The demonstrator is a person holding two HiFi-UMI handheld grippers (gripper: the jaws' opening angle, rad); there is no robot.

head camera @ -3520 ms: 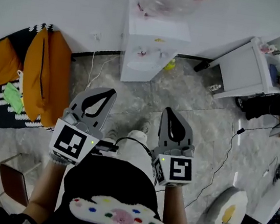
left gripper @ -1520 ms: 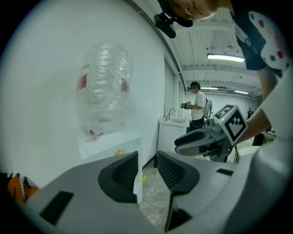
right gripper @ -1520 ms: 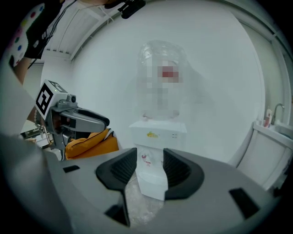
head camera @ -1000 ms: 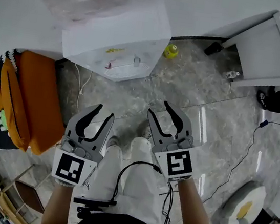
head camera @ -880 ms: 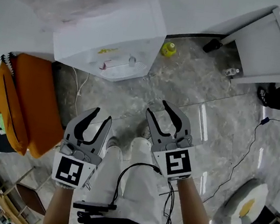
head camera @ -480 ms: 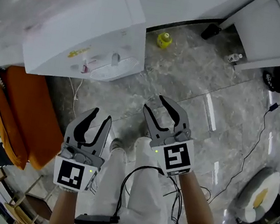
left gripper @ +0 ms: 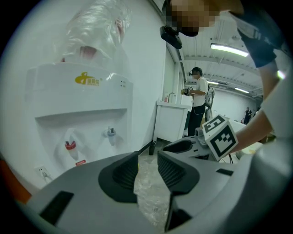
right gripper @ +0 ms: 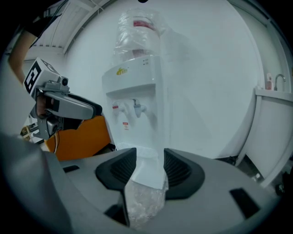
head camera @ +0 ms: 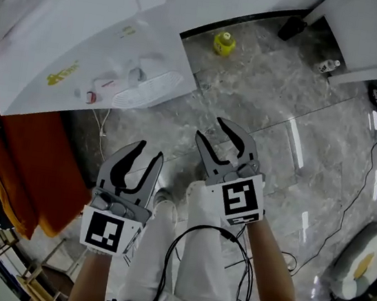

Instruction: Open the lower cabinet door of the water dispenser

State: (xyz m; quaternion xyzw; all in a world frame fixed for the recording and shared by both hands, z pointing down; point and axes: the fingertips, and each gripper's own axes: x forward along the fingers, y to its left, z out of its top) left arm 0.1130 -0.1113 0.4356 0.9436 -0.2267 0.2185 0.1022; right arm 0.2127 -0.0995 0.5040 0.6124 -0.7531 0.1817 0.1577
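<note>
Dispenser (head camera: 85,41) stands well ahead of right claw (head camera: 210,129)

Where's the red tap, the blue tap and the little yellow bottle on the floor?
red tap (left gripper: 69,145), left gripper view, on its red top.
blue tap (left gripper: 111,132), left gripper view, on its blue top.
yellow bottle (head camera: 224,43), head view, on the middle of its body.

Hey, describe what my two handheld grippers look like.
The left gripper and right gripper match: grey bodies, curved ribbed black jaws, and a white cube with black square markers at the rear. A black cable loops below them.
</note>
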